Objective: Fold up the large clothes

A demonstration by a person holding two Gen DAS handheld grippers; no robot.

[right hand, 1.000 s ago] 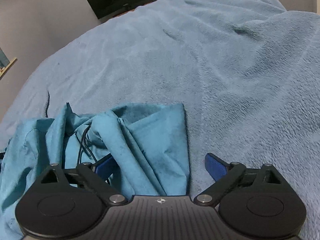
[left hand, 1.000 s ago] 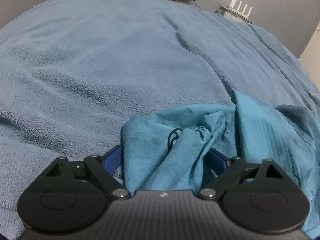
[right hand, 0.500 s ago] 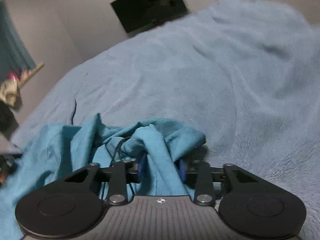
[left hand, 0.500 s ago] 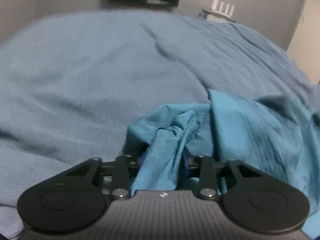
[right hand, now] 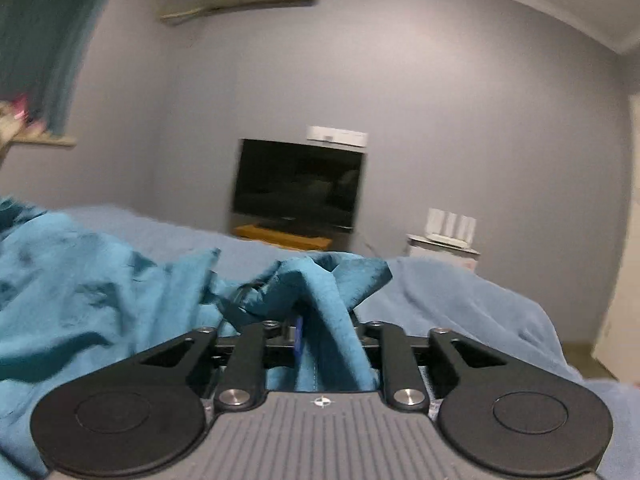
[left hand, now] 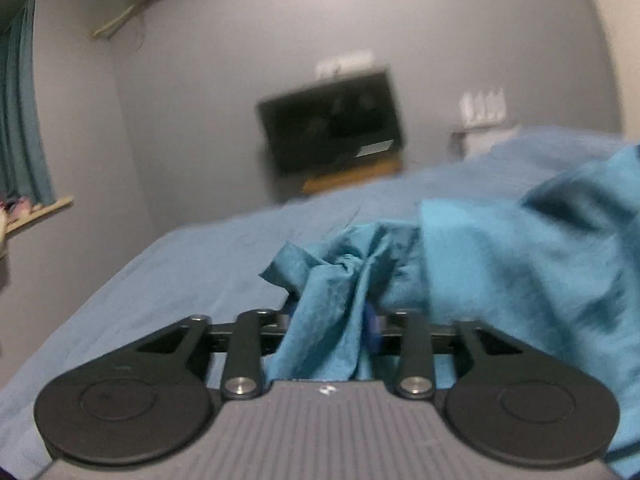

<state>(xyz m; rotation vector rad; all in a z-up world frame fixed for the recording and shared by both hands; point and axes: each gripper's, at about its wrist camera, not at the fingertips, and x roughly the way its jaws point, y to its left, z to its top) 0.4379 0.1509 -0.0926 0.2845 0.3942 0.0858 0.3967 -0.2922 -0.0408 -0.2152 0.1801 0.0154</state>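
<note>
A large teal garment [left hand: 500, 264] lies bunched on a bed with a light blue blanket [left hand: 192, 272]. My left gripper [left hand: 330, 320] is shut on a bunched edge of the garment, which spreads away to the right. My right gripper [right hand: 324, 332] is shut on another bunched edge of the garment [right hand: 88, 292], which spreads away to the left. A thin black cord [right hand: 236, 300] shows in the folds next to the right gripper. Both views are tilted up and show the garment lifted off the blanket [right hand: 480, 304].
A dark television [right hand: 298, 188] on a wooden stand stands against the grey wall past the bed. A small white cabinet with a router [right hand: 448, 236] is to its right. A teal curtain [left hand: 20, 120] and a window sill are at the left.
Both grippers went from open around the garment's edges to shut on them. Both have since risen and tilted up, lifting the cloth, so the wall and television fill the views.
</note>
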